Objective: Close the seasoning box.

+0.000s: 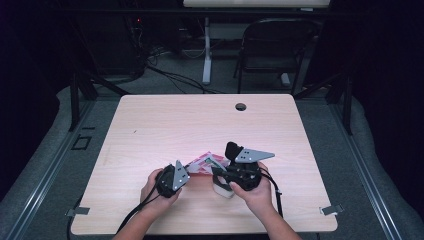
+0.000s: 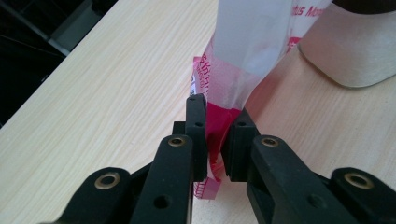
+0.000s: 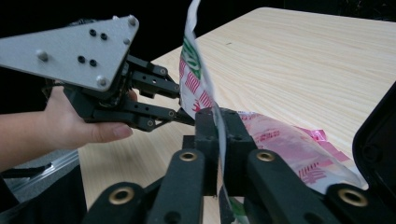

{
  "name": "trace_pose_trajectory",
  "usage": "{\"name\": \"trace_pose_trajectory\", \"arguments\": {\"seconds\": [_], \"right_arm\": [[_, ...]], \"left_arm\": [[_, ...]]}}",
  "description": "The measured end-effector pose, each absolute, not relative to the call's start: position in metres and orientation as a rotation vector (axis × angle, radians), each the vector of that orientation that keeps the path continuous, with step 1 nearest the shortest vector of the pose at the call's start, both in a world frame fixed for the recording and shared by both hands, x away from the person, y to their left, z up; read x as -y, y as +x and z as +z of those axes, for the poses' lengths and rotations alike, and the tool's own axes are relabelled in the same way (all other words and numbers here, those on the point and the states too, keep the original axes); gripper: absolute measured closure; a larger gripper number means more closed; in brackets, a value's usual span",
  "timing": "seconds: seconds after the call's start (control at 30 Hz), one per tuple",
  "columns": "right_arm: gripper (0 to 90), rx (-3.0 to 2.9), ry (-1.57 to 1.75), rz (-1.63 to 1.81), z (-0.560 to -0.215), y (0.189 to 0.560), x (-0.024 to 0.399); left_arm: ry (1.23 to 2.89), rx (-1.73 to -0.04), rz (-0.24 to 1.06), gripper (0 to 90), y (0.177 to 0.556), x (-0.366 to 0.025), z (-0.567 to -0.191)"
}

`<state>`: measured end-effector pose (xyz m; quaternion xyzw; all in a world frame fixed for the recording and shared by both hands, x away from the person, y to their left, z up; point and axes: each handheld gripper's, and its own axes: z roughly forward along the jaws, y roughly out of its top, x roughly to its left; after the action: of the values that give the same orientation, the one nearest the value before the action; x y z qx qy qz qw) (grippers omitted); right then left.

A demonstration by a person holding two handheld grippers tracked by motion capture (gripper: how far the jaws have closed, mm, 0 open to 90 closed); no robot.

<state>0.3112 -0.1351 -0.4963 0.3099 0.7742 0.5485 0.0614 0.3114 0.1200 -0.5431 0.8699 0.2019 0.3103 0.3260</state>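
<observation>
Two hand-held grippers pinch one pink-printed plastic bag [image 1: 202,164] above the bench [image 1: 150,125]: left hand-held gripper [image 2: 215,140] at its nine o'clock end, right hand-held gripper [image 3: 218,140] at three o'clock.

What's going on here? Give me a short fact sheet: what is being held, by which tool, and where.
Thing handled: plastic wrapper, red-and-white print with some green, partly clear
Left gripper: jaws shut on the wrapper's red end
Right gripper: jaws shut on a thin edge of the wrapper
Wrapper's pose: stretched between the two grippers, just above the table
Surface: light wooden table
Also nearby: pale rounded object beside the wrapper; what it is cannot be told
</observation>
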Motion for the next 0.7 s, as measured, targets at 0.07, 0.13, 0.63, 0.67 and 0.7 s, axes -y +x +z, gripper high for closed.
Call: {"name": "trace_pose_trajectory", "arguments": {"seconds": [0.07,0.13,0.63,0.67,0.7], "right_arm": [[84.5,-2.334,0.936,1.660,-0.4956,0.3108,0.1354],[81.7,-2.325,0.940,1.676,-0.4954,0.3105,0.1351],[63.8,-2.282,0.935,1.686,-0.4905,0.3093,0.1370],[63.5,-2.280,0.936,1.685,-0.4900,0.3091,0.1372],[62.5,-2.282,0.932,1.682,-0.4894,0.3091,0.1377]], "left_arm": [[2.275,-0.537,0.797,83.7,0.3121,-0.1207,-0.5436],[2.270,-0.549,0.775,84.1,0.3135,-0.1225,-0.5434],[2.234,-0.598,0.705,84.8,0.3188,-0.1296,-0.5469],[2.230,-0.600,0.710,84.9,0.3188,-0.1296,-0.5471],[2.231,-0.600,0.710,84.9,0.3189,-0.1296,-0.5471]]}}
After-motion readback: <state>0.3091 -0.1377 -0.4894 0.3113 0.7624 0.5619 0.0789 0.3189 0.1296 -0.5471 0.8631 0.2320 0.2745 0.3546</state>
